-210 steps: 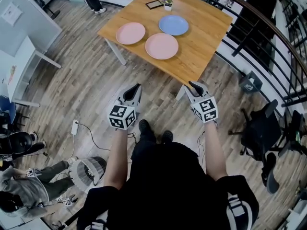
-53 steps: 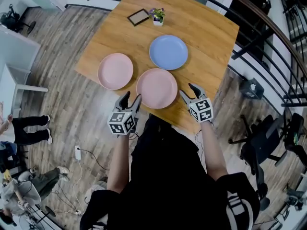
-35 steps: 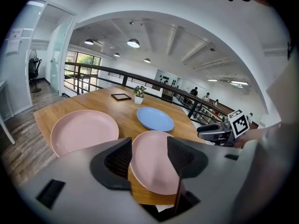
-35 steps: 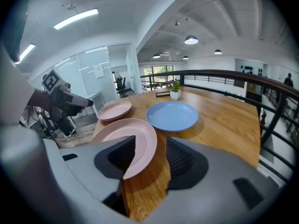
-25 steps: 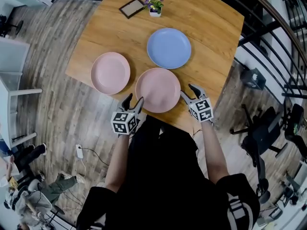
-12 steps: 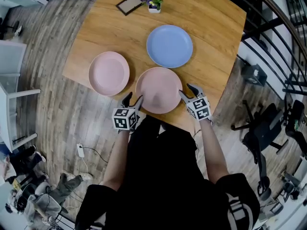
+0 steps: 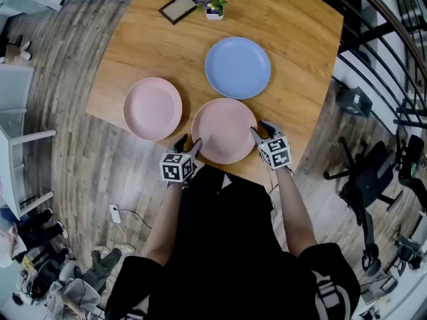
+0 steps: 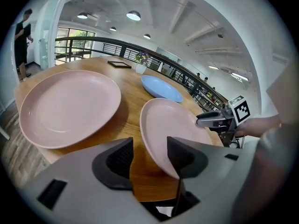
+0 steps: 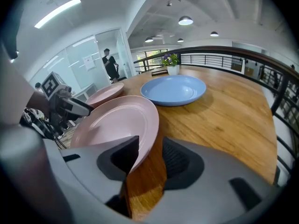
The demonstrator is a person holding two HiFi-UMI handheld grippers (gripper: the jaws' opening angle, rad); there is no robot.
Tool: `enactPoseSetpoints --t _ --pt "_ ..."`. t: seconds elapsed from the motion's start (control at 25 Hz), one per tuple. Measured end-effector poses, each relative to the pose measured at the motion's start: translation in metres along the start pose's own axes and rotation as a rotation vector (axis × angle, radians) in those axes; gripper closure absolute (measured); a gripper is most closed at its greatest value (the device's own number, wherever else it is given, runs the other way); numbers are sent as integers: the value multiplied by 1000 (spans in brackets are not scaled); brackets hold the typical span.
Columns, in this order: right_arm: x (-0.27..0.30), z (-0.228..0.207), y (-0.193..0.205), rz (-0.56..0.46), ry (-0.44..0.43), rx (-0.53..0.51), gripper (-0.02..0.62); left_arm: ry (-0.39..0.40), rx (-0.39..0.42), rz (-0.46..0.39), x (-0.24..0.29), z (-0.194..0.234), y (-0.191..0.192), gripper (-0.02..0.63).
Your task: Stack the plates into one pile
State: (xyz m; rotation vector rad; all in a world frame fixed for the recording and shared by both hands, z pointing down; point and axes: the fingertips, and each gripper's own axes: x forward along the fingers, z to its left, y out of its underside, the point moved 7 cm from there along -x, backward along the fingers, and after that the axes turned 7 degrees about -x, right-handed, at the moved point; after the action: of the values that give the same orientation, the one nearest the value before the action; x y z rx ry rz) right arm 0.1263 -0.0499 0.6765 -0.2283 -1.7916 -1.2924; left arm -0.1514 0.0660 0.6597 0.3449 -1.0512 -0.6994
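Left tongs (image 8: 149, 146) and closing right tongs (image 9: 150, 143) apart astride near pink plate (image 7: 225, 129) rim

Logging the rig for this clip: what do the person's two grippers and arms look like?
Both the left gripper and the right gripper have grey moulded bodies, dark ribbed pads and a white cube with black square markers. The person wears a black short-sleeved top with white sleeve markings. The right gripper's jaws are closing, the round pink plate's rim between them.

picture frame (image 7: 177, 7), potted flowers (image 7: 213, 4), office chair (image 7: 369, 173)
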Motion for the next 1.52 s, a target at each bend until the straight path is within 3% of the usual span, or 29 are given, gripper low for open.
enactPoseSetpoints --t 0.56,0.84,1.52 --pt "14 3 3 56 -4 83 508 63 26 93 23 5 -7 402" --pt "16 2 4 55 -9 125 520 61 42 125 32 8 -5 474" --pt "11 -2 6 43 -3 257 555 61 -30 146 33 8 -4 523"
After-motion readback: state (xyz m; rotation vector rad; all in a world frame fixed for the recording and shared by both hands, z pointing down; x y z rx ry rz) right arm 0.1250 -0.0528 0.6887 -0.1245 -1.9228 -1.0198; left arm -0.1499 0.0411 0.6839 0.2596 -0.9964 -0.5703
